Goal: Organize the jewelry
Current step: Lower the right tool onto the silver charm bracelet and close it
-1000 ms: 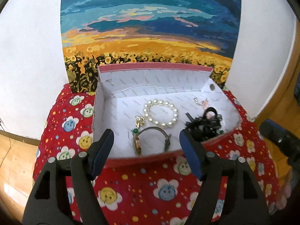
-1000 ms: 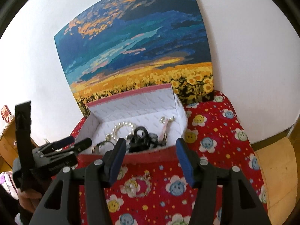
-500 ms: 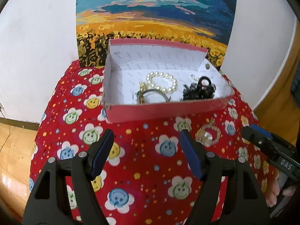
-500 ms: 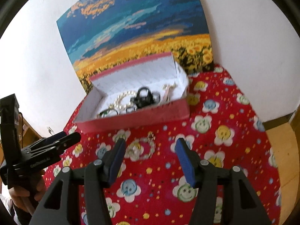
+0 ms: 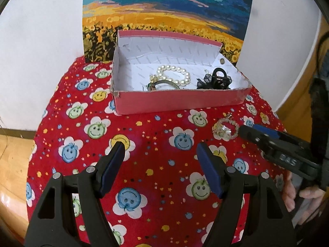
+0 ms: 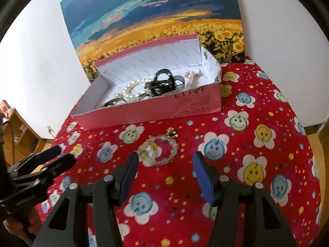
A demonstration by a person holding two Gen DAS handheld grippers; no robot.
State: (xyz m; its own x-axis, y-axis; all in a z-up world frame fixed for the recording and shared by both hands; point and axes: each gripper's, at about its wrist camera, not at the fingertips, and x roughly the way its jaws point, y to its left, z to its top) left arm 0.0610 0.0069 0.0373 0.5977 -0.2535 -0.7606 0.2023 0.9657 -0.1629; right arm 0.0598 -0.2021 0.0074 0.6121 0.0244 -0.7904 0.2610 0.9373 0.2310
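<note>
Collecting last loose item: right gripper (image 6: 164,175), fingers parted and empty, is nearing beaded bracelet (image 6: 158,149) outside pink box (image 6: 148,111); left gripper (image 5: 160,164) is idling unclenched.

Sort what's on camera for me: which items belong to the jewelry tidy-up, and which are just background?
Job items:
pink box
clear bead bracelet, loose on the cloth
pearl bracelet, in the box
black hair clip, in the box
bangle, in the box
right gripper, jaws apart, empty

Background:
red smiley tablecloth
sunflower painting
</note>
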